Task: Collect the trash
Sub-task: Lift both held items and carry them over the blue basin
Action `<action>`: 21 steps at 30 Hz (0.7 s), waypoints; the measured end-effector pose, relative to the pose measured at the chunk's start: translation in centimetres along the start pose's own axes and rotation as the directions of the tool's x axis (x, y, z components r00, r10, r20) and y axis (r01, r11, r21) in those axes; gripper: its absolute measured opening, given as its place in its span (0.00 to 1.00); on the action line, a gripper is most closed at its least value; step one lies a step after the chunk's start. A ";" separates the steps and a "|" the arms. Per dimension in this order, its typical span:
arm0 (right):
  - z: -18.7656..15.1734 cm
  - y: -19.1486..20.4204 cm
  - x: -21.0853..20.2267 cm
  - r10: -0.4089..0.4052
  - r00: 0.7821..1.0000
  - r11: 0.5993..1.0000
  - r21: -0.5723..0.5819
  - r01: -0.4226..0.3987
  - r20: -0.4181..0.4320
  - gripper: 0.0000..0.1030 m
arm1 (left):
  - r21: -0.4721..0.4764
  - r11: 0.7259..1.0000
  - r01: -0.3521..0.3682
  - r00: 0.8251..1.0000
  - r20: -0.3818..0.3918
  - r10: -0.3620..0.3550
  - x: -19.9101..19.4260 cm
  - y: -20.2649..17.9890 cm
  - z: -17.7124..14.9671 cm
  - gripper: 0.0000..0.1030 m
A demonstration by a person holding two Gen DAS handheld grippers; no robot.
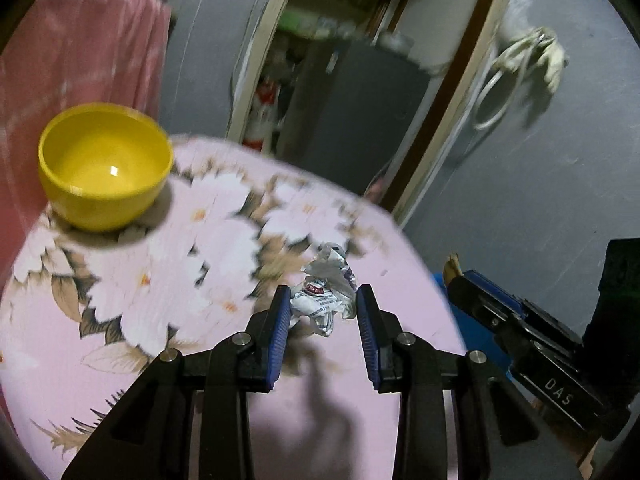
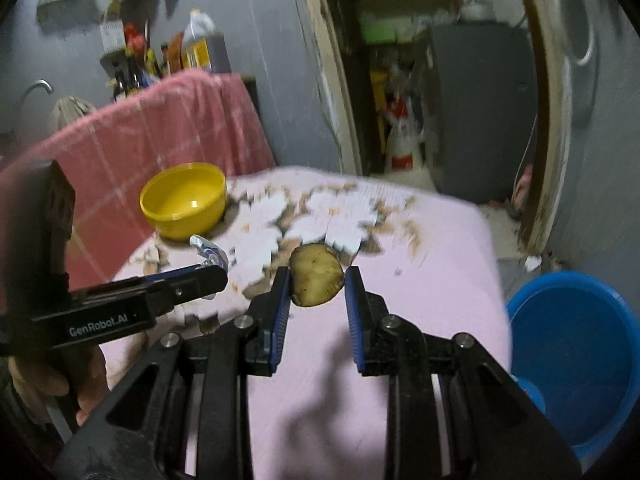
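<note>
In the left wrist view, a pink cloth [image 1: 80,48] hangs at the upper left of the frame, and below it a yellow bowl [image 1: 105,166] stands empty on the far left part of the surface [image 1: 120,360], which wears a pink floral cover. At the lower centre the left tool [image 1: 323,306] is closed on a crumpled paper wrapper [image 1: 326,296], white with dark print and a red patch; both blue pads press its sides and it sits clear of the cover, its shadow falling on the cloth below. At the right edge the right tool [image 1: 454,270] enters sideways, with a sliver of brownish peel showing at its tip. Grey walls and an open doorway [image 1: 340,80] fill the upper middle and right.

In the right wrist view, the left tool [image 2: 210,266] reaches in from the left edge with the wrapper [image 2: 208,250] at its tip, a person's hand [image 2: 52,380] under it at the lower left. The bowl [image 2: 183,200] stands behind it, left of centre. At centre the right tool [image 2: 316,280] grips a brownish-yellow piece of peel [image 2: 316,280] between its pads, held above the surface [image 2: 420,300]. At the lower right a blue bucket [image 2: 580,360] stands beside the surface, lower down.
</note>
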State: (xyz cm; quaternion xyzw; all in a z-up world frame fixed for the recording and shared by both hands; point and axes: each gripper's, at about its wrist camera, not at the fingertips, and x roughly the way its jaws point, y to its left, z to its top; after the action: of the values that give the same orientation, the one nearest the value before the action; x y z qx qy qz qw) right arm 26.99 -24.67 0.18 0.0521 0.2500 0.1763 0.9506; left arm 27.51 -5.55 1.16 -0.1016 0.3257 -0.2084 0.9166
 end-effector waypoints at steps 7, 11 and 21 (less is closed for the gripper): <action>2.1 -0.4 -6.2 -0.064 0.978 0.996 -0.042 0.074 0.197 0.32 | 0.070 0.997 0.043 0.981 0.188 -0.056 -3.0 -4.4 1.7 0.28; 2.9 -1.0 -9.0 -0.100 0.958 0.992 -0.042 0.115 0.268 0.32 | 0.120 0.991 0.067 0.959 0.267 -0.097 -4.3 -7.0 2.5 0.28; 4.1 -3.8 -15.2 -0.212 0.893 0.969 -0.031 0.244 0.396 0.33 | 0.248 0.960 0.131 0.901 0.373 -0.220 -5.4 -14.7 3.1 0.28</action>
State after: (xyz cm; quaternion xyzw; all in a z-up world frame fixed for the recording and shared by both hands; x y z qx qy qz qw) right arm 17.83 -33.75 10.03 0.0183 0.0530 0.0596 0.9966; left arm 21.08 -16.09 11.31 -0.0702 0.0976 -0.3000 0.9463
